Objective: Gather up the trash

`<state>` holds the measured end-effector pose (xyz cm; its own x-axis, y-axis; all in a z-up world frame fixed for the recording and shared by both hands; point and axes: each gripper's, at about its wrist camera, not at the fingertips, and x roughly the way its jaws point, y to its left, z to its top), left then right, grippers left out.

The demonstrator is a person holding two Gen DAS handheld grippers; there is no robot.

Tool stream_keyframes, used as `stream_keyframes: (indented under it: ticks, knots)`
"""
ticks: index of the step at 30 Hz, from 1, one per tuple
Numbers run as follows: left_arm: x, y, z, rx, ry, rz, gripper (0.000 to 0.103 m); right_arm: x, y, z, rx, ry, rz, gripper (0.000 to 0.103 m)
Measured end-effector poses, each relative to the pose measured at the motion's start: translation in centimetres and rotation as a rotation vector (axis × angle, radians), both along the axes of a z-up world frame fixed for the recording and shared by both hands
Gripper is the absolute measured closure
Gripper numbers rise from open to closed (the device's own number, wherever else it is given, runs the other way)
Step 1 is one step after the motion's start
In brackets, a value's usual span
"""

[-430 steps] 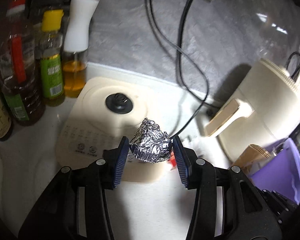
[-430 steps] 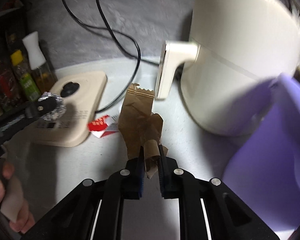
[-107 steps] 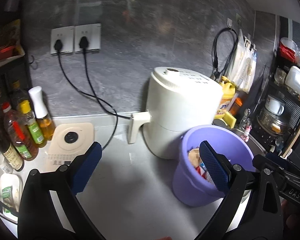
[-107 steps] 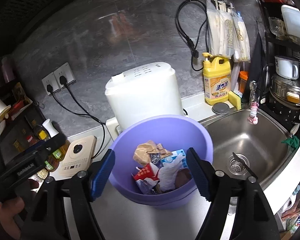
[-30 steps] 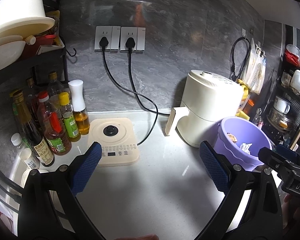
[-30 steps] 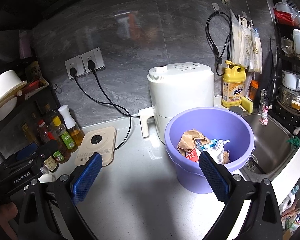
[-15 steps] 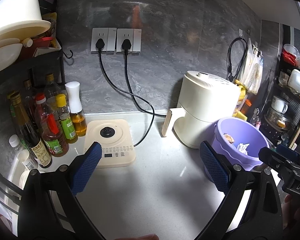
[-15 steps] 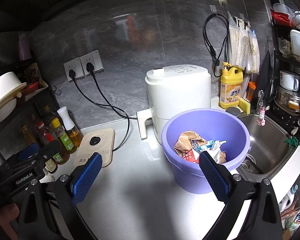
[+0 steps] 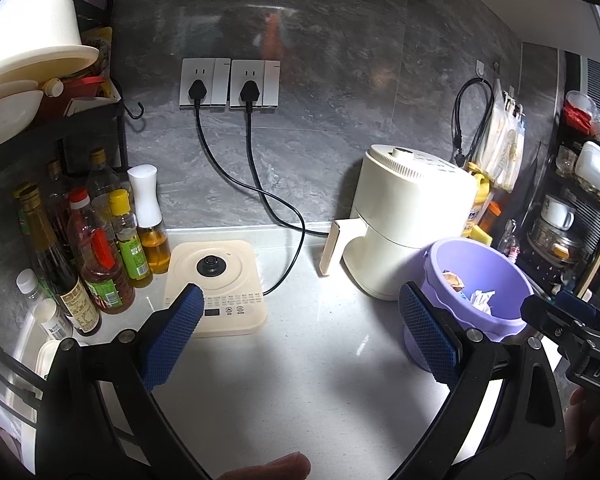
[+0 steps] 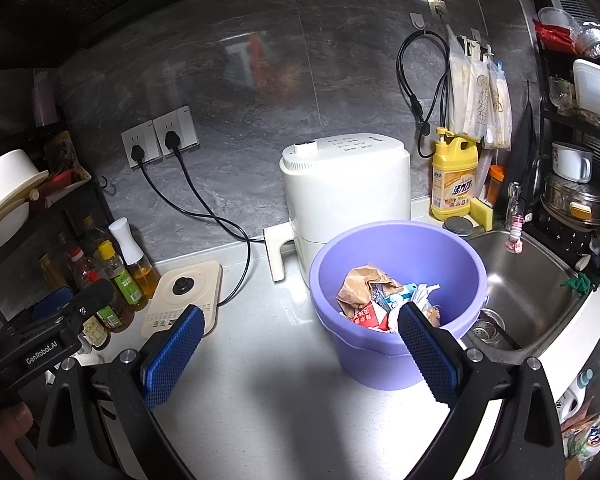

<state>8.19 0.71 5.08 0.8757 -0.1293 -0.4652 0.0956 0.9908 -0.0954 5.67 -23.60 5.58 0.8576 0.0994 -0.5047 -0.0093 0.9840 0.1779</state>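
Observation:
A purple bucket point(image 10: 400, 248) stands on the white counter in front of the air fryer. It holds crumpled brown paper point(image 10: 364, 282), a red wrapper and white scraps. It also shows at the right of the left wrist view point(image 9: 480, 264). My left gripper point(image 9: 300, 336) is wide open and empty, held high above the counter. My right gripper point(image 10: 296, 352) is wide open and empty, above the counter just in front of the bucket.
A cream air fryer point(image 9: 412, 220) and a cream kettle base point(image 9: 216, 280) sit on the counter point(image 9: 320, 360), with black cords to the wall sockets. Several oil and sauce bottles point(image 9: 100, 252) stand at the left. A steel sink point(image 10: 520, 276) lies right of the bucket.
Both views shifted slightly. Both grippers stay wide open and empty. Earlier the left held a foil ball and the right brown paper; that paper now lies in the bucket.

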Motion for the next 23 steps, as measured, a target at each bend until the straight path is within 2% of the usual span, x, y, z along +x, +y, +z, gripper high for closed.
stream_keyframes:
  ticks: [12,20,23]
  knots:
    - [0.7,-0.7,-0.4,0.012,0.015,-0.004,0.006,0.0,-0.7,-0.1,0.003,0.002,-0.004,0.008]
    - [1.2,-0.9,-0.6,0.011,0.008,-0.042,0.006,0.3,-0.7,0.0,-0.002,0.003,-0.022,0.008]
    - [1.5,-0.8,-0.7,-0.010,0.014,-0.048,0.006,0.3,-0.5,-0.2,-0.012,0.011,-0.024,0.008]
